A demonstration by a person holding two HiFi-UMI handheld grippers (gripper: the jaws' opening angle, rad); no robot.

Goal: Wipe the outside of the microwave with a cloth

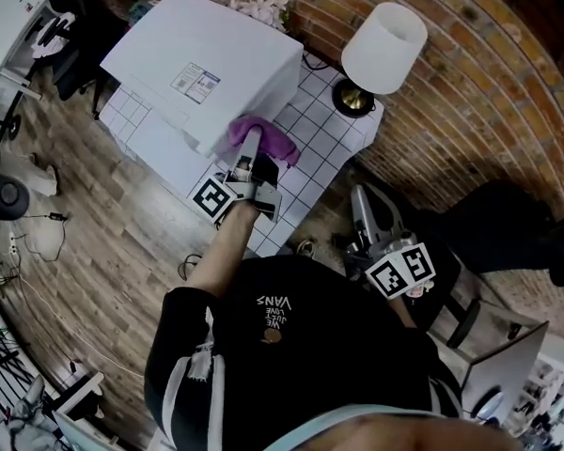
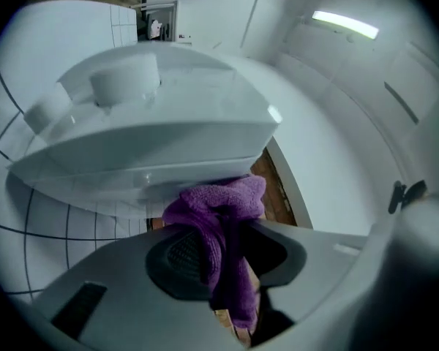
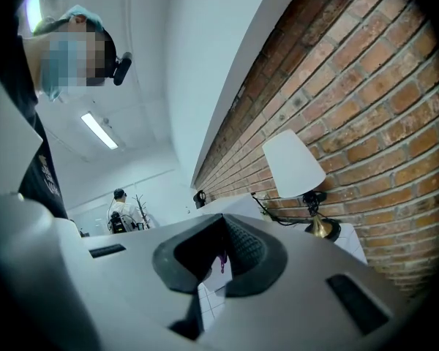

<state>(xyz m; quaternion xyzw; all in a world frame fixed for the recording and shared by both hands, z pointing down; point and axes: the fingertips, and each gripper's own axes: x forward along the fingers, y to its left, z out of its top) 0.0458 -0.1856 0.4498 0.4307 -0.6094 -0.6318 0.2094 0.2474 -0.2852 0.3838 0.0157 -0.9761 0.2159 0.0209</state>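
The white microwave (image 1: 207, 54) stands on a white tiled table (image 1: 331, 111). A purple cloth (image 1: 274, 141) is pressed against the microwave's near right corner, low on its side. My left gripper (image 1: 250, 148) is shut on that cloth. In the left gripper view the cloth (image 2: 221, 205) hangs bunched between the jaws of the left gripper (image 2: 227, 248), right under the microwave (image 2: 154, 123). My right gripper (image 1: 359, 200) hovers off the table's near corner, close to my body, away from the microwave. Its jaws (image 3: 223, 229) meet at the tips with nothing between them.
A white-shaded lamp (image 1: 383, 47) with a brass base stands on the table's right corner against the brick wall (image 1: 470, 111); it also shows in the right gripper view (image 3: 293, 163). A black chair (image 1: 70, 36) is at far left. A grey cabinet (image 1: 493, 346) is beside me at lower right.
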